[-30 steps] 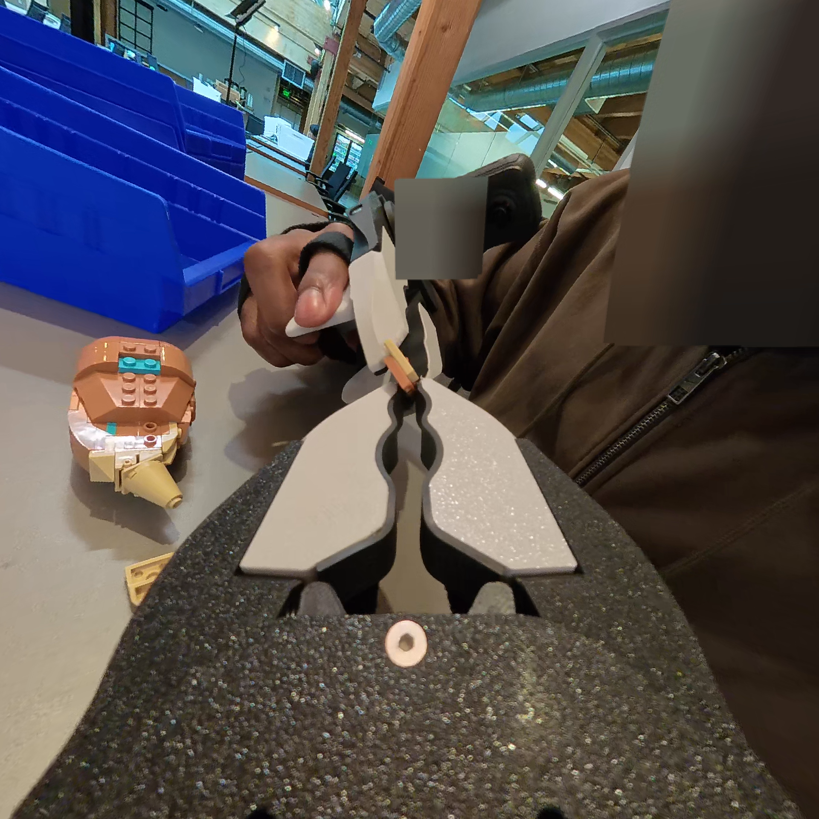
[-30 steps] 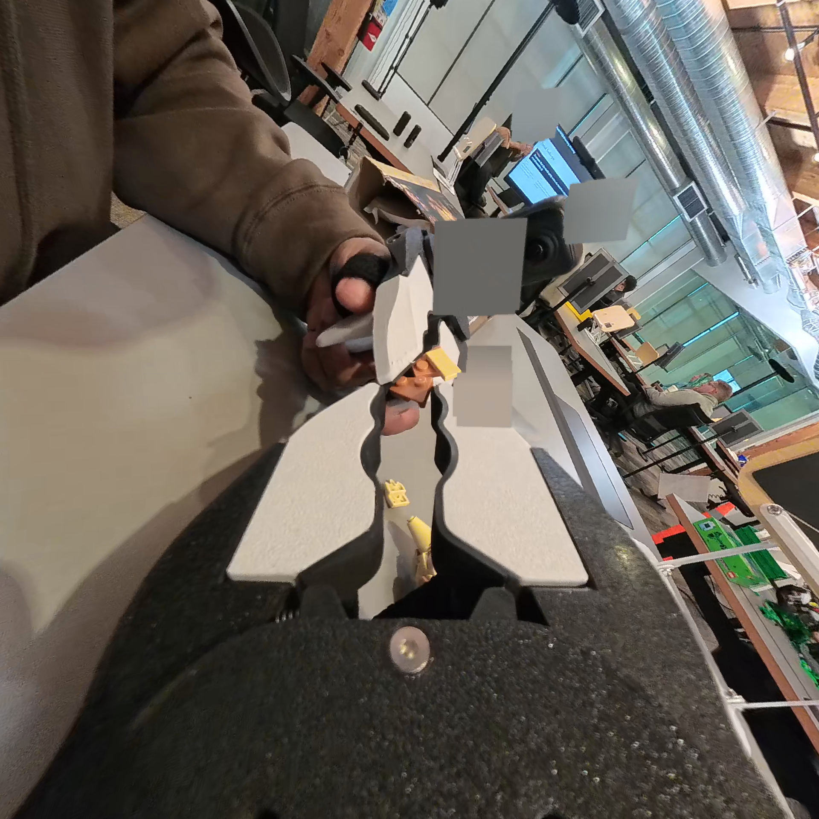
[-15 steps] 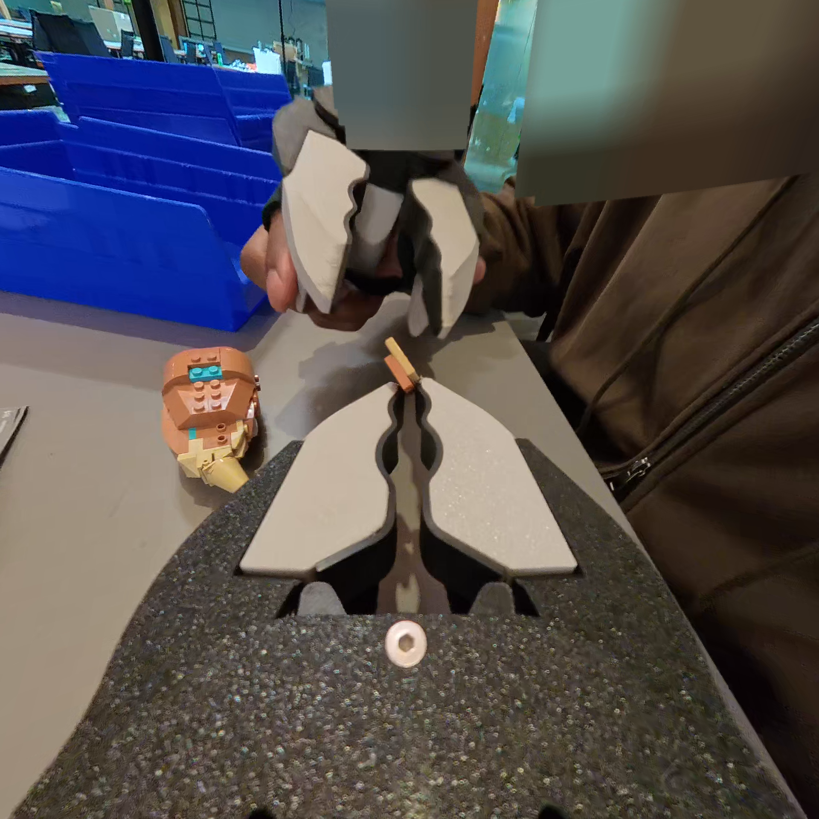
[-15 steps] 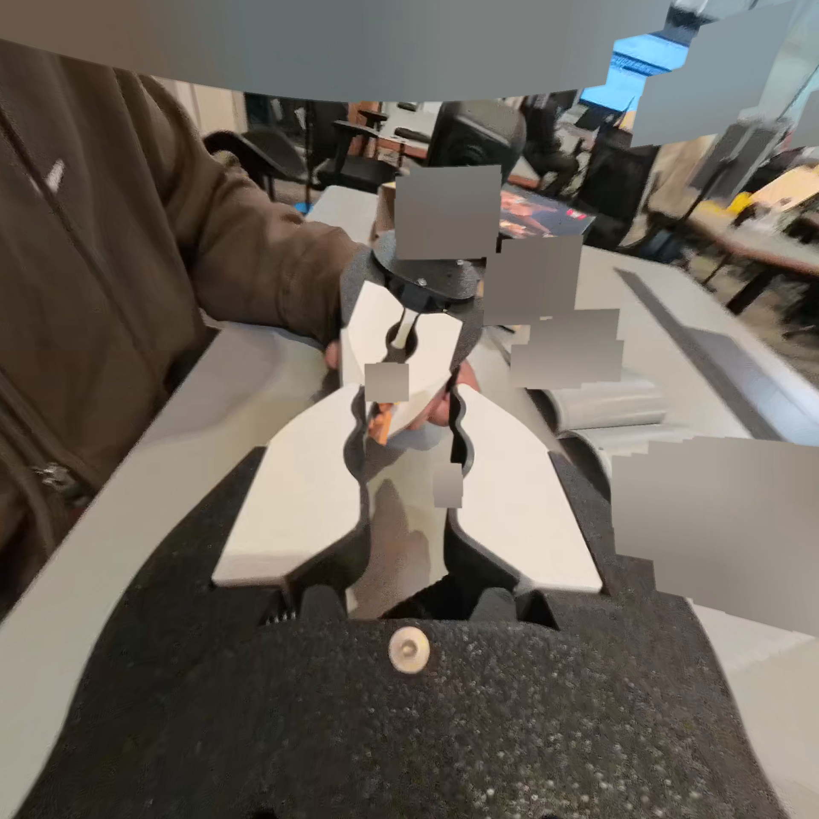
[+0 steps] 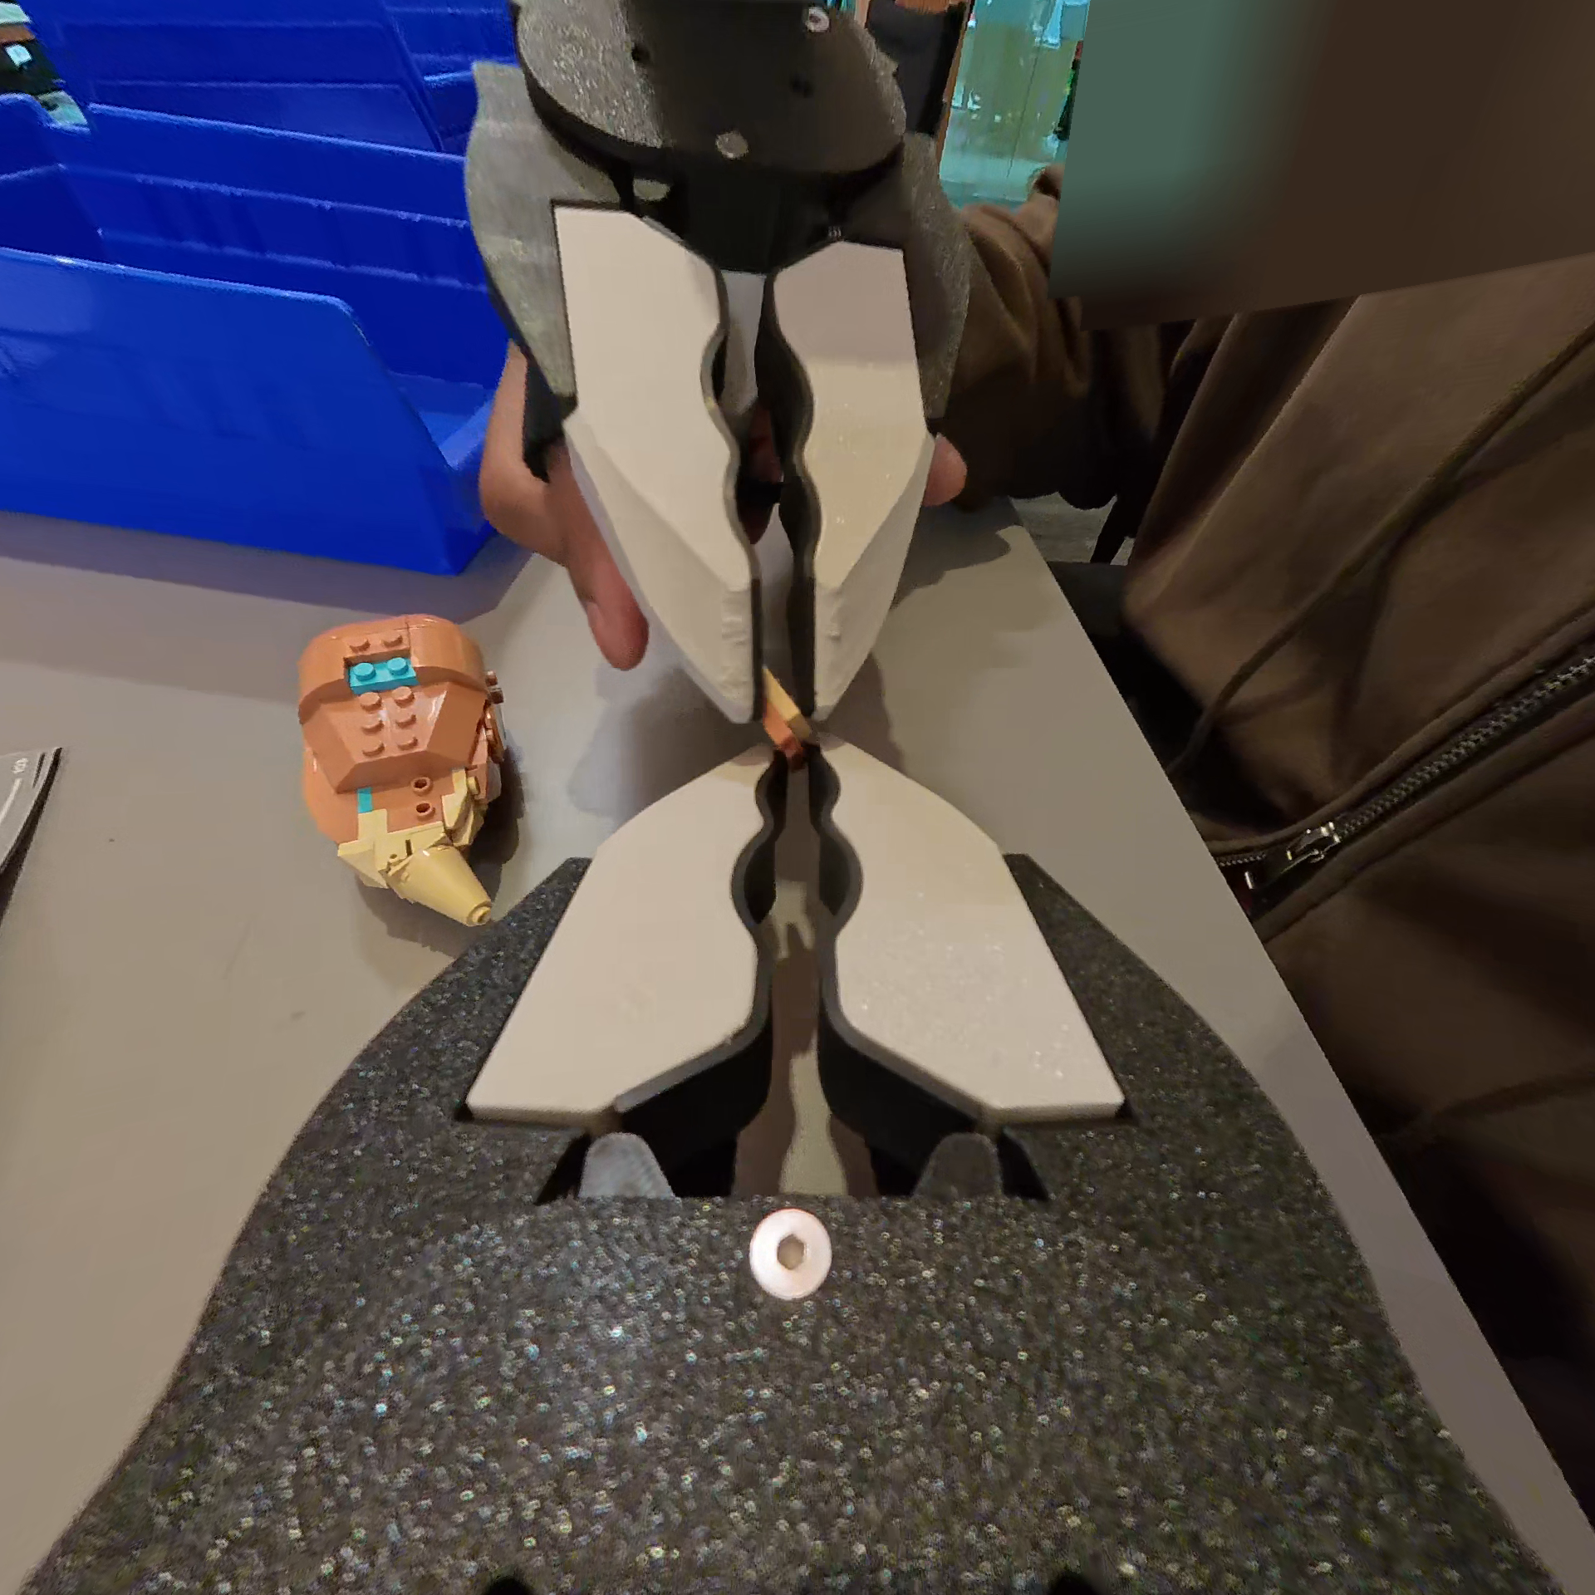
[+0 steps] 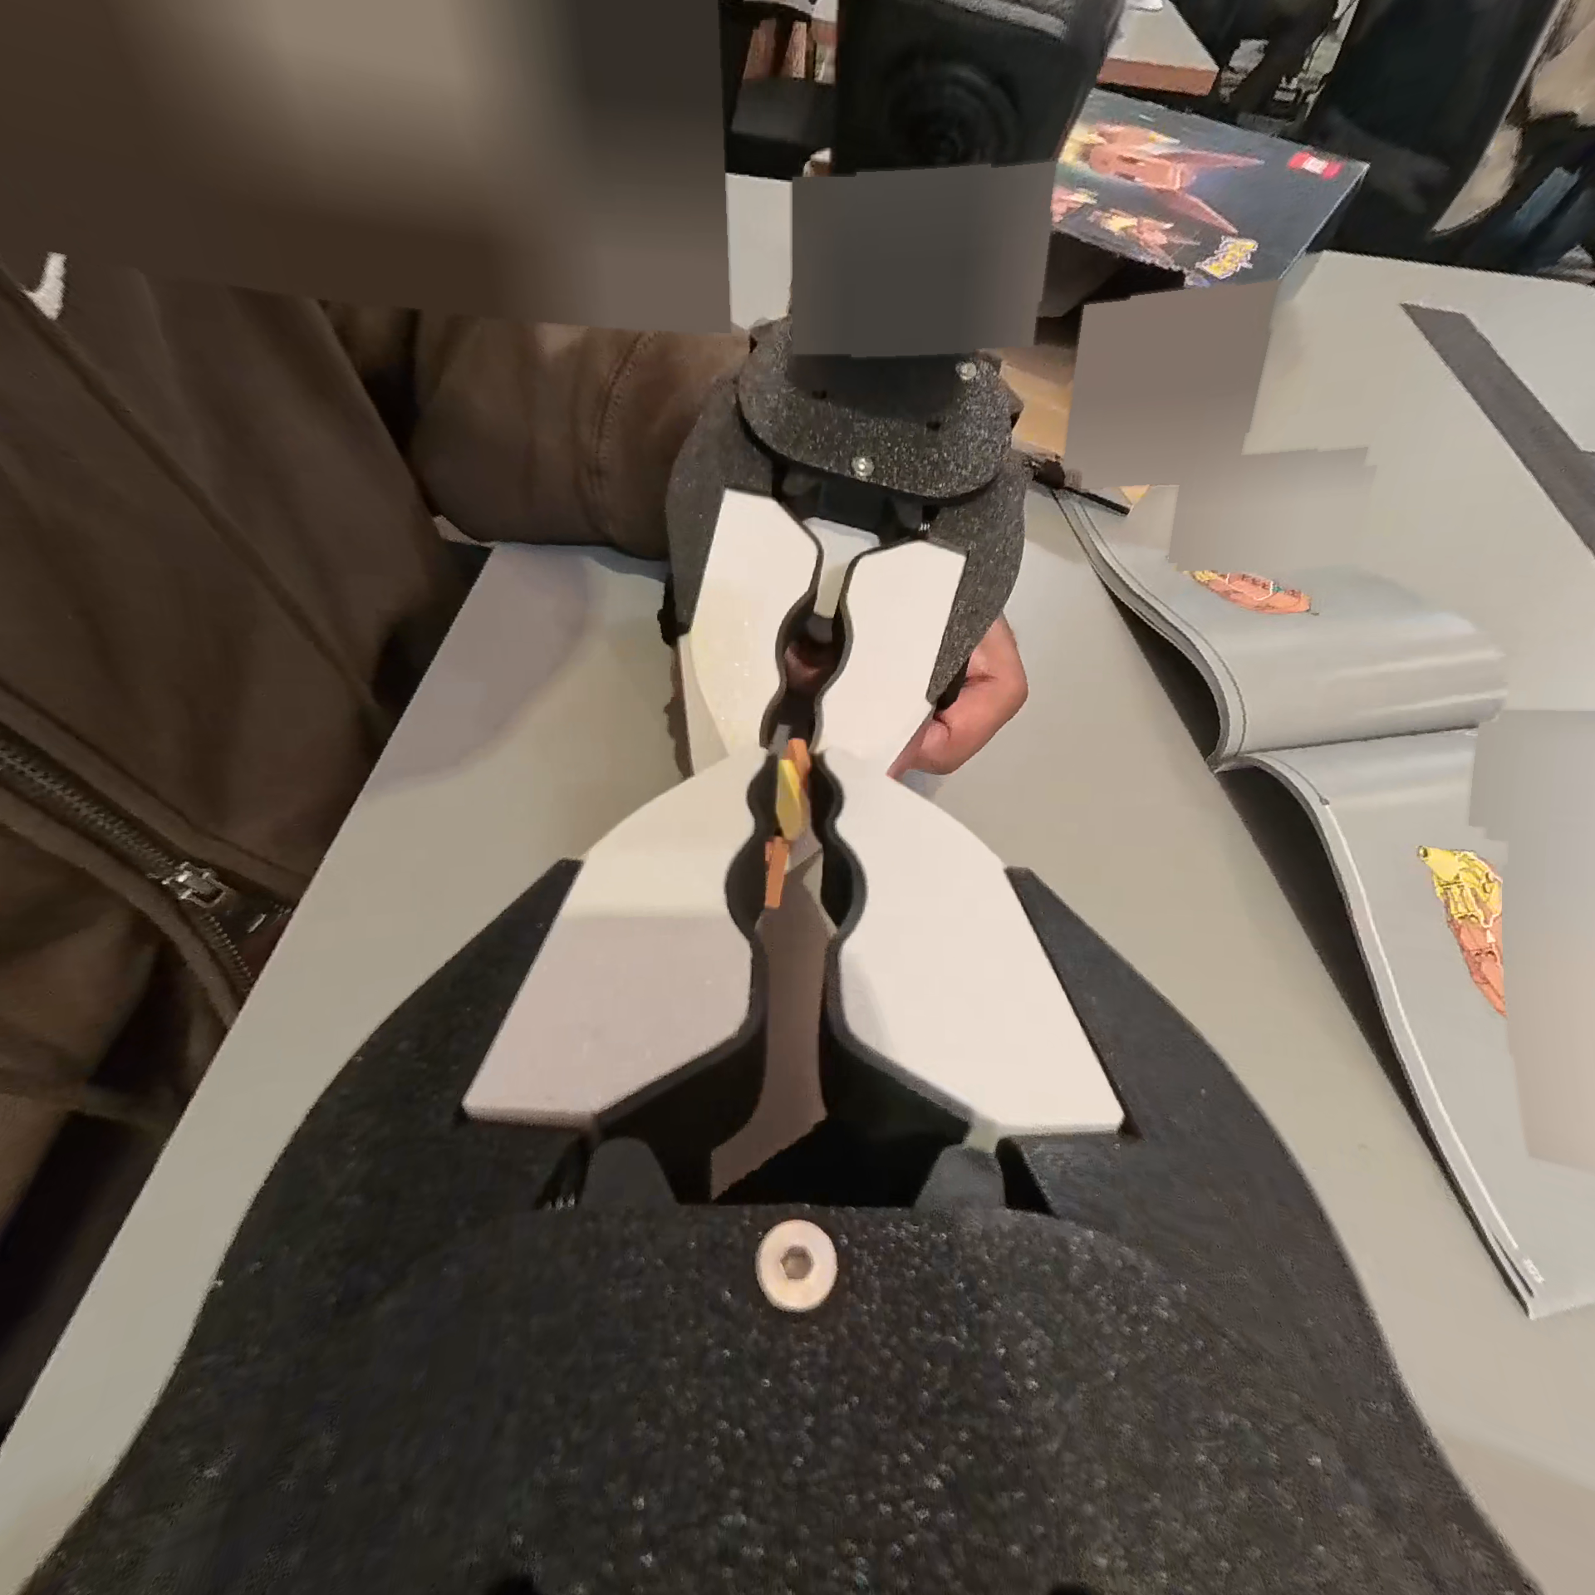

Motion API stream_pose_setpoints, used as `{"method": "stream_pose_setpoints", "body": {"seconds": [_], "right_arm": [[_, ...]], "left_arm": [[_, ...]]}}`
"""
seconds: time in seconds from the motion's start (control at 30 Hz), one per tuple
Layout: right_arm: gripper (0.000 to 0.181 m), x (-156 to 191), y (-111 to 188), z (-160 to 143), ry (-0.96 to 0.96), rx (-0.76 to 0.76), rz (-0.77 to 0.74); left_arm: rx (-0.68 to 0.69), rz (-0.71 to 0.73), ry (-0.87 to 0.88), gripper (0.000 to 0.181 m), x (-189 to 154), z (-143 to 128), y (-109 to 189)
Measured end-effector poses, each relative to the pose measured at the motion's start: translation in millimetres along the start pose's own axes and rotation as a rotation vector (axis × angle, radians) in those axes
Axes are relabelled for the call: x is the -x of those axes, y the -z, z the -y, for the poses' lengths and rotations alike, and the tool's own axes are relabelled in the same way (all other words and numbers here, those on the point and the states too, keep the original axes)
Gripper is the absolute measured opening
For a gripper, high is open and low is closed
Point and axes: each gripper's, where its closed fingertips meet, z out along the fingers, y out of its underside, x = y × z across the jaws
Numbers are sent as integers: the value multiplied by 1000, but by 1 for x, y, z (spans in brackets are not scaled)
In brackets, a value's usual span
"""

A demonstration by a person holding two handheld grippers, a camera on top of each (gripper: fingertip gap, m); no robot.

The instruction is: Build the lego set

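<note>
Grey left gripper (image 5: pixel 790 764) and right gripper (image 6: pixel 798 777) meet tip-to-tip, pinching small brick piece (image 5: pixel 785 721).

The left gripper (image 5: pixel 790 759) and right gripper (image 6: pixel 798 772) meet tip to tip, pointing at each other above the surface. Both sets of fingers are nearly closed, pinching a small piece. A bare hand (image 5: pixel 552 509) grips the right gripper's handle.

Two close wrist views facing each other, sharing grey table (image 5: pixel 216 992) edge, meeting tool tips
</note>
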Motion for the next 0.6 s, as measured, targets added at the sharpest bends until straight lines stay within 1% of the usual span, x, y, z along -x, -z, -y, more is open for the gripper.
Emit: {"method": "stream_pose_setpoints", "body": {"seconds": [0.17, 0.33, 0.6], "right_arm": [[2, -7, 5, -3, -54, -44, -22], [2, -9, 10, -5, -106, -95, -23], [5, -8, 9, -6, -91, -97, -41]], "left_arm": [[-25, -8, 31, 4, 2, 2, 1], [-30, -11, 41, 4, 2, 2, 1], [-29, -4, 55, 4, 4, 1, 1]]}}
